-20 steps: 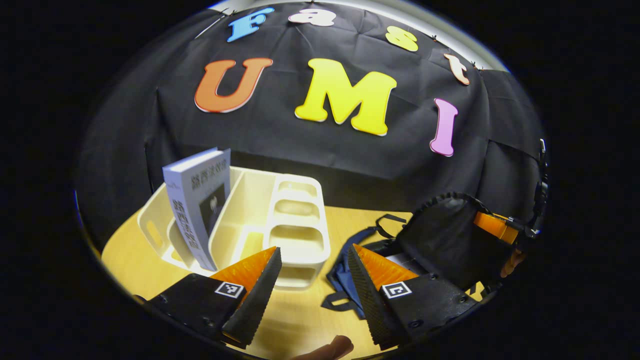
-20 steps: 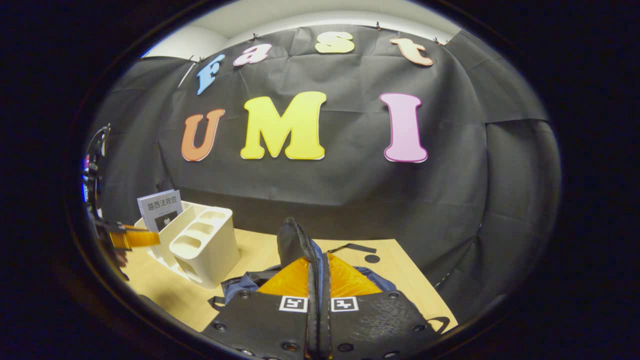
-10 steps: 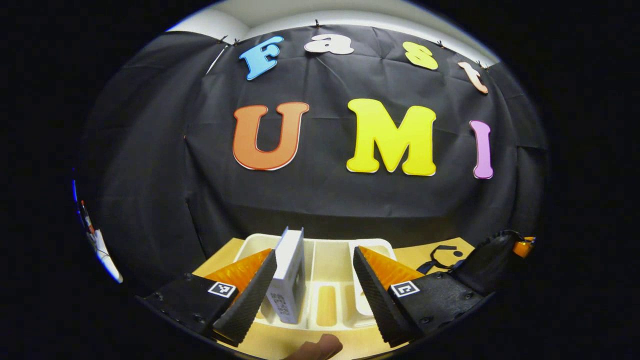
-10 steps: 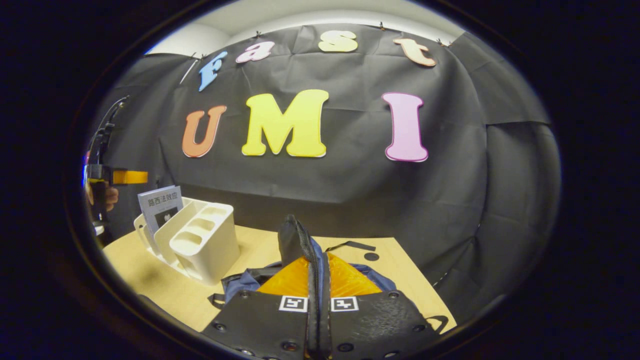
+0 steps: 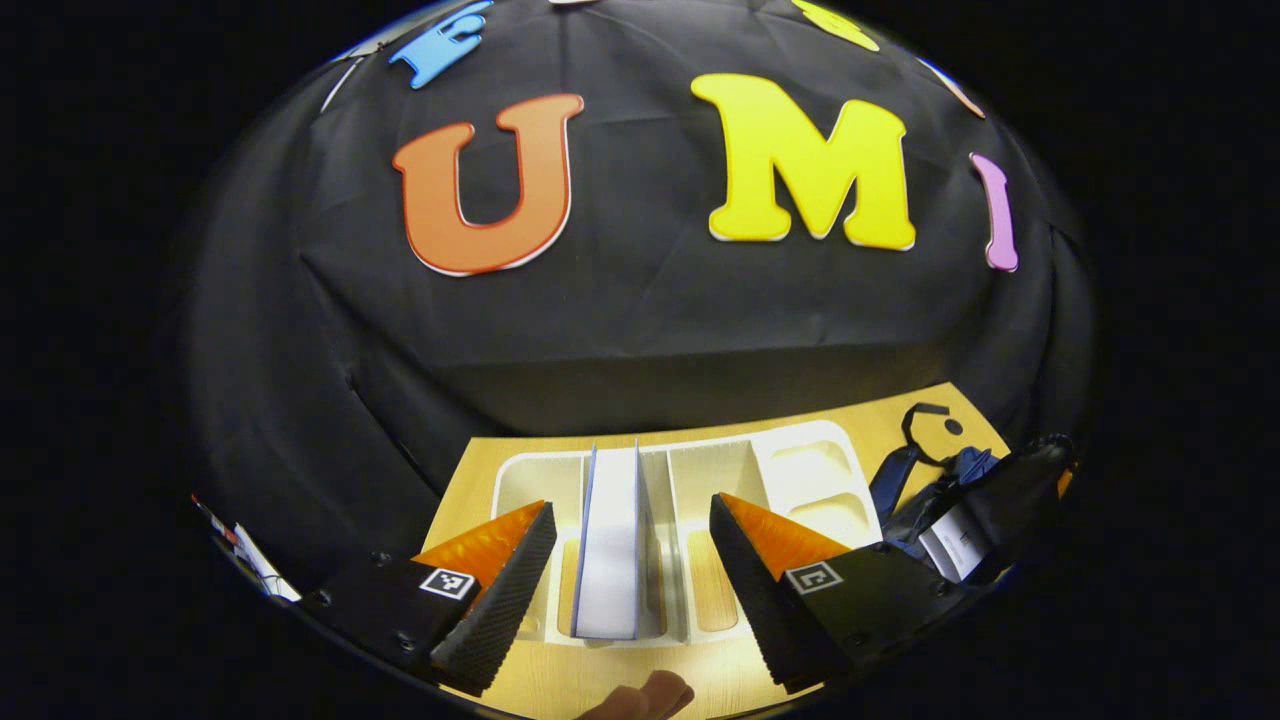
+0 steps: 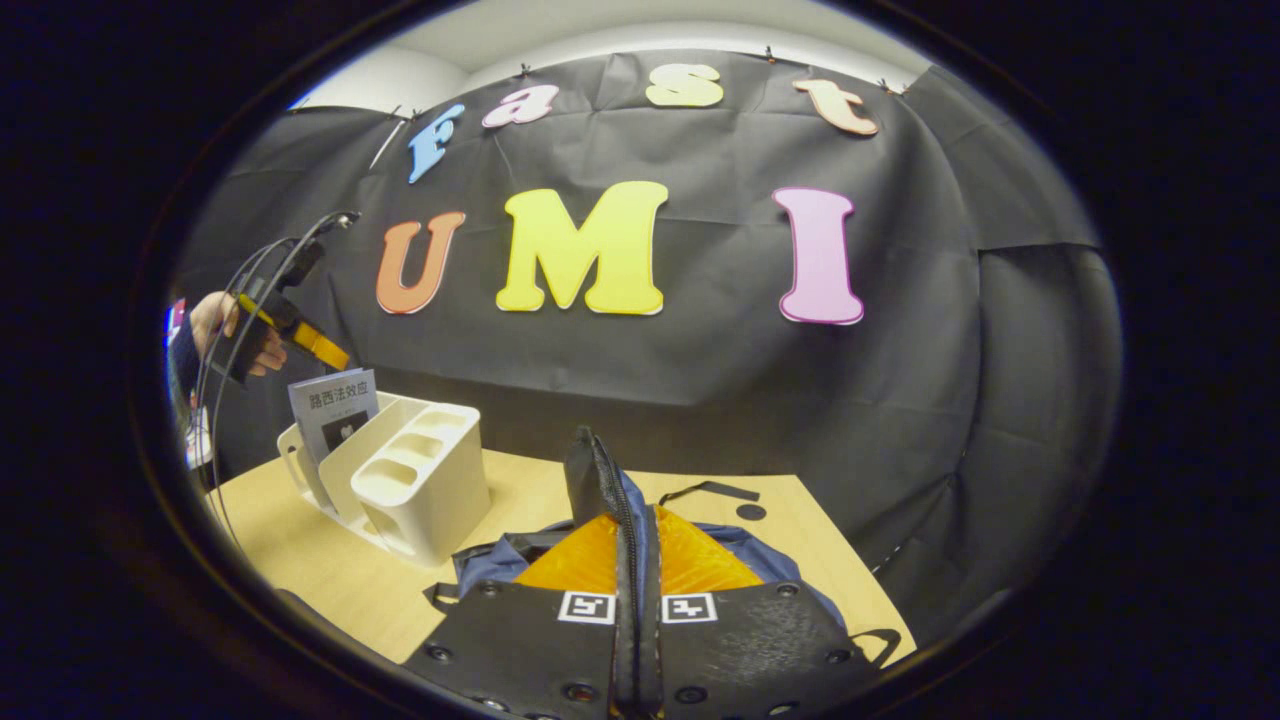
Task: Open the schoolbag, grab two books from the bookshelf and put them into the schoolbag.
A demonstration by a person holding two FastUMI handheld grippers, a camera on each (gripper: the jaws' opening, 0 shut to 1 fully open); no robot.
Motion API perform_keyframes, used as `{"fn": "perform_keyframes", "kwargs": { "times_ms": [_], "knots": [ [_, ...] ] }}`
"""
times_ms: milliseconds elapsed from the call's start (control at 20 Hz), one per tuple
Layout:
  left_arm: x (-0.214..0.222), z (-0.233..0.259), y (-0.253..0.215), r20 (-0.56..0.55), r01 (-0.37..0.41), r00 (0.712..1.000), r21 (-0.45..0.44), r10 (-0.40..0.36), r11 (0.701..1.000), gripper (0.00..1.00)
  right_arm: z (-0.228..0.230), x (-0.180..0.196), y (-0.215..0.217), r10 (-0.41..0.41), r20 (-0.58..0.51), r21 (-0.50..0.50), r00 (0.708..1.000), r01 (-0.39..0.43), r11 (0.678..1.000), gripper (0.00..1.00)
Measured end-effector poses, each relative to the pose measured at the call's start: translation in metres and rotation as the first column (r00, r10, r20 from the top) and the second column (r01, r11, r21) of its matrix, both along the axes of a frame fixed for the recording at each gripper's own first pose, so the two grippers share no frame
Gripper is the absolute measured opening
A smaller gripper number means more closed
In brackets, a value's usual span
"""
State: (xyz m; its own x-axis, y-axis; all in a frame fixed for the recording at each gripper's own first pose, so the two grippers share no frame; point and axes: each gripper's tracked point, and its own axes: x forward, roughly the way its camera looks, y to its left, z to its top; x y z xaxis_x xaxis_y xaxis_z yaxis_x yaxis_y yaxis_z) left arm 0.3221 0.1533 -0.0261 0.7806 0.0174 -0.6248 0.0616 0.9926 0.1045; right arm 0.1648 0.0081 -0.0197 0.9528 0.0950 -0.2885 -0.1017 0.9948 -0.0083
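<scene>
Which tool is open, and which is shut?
The left tool is open, its fingers either side of the book. The right tool is shut on the schoolbag flap.

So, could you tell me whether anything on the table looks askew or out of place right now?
Nothing stands out. The pale grey book stands upright in the cream plastic bookshelf between the open left claw fingers. The right claw is shut on the dark blue schoolbag flap, holding it up.
</scene>
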Motion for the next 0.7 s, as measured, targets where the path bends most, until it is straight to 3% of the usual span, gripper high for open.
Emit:
{"fn": "perform_keyframes", "kwargs": {
  "times_ms": [200, 450, 700],
  "knots": [
    [0.01, -0.03, -0.005, -0.157, 0.053, 0.987, 0.082, -0.04, 0.995, 0.96, 0.0, 0.002, 0.004, 0.026, 0.011, 0.019, 1.0, -0.027, 0.999, 0.02],
    [0.007, -0.053, -0.008, -0.287, 0.056, 0.958, 0.149, -0.011, 0.987, 0.95, -0.005, 0.001, -0.007, 0.019, 0.01, 0.048, 1.0, -0.019, 0.999, 0.02],
    [-0.004, -0.076, -0.017, -0.403, 0.091, 0.914, 0.106, -0.041, 0.99, 0.84, -0.009, 0.002, -0.011, 0.016, 0.004, 0.053, 1.0, -0.016, 0.998, 0.03]
  ]
}}
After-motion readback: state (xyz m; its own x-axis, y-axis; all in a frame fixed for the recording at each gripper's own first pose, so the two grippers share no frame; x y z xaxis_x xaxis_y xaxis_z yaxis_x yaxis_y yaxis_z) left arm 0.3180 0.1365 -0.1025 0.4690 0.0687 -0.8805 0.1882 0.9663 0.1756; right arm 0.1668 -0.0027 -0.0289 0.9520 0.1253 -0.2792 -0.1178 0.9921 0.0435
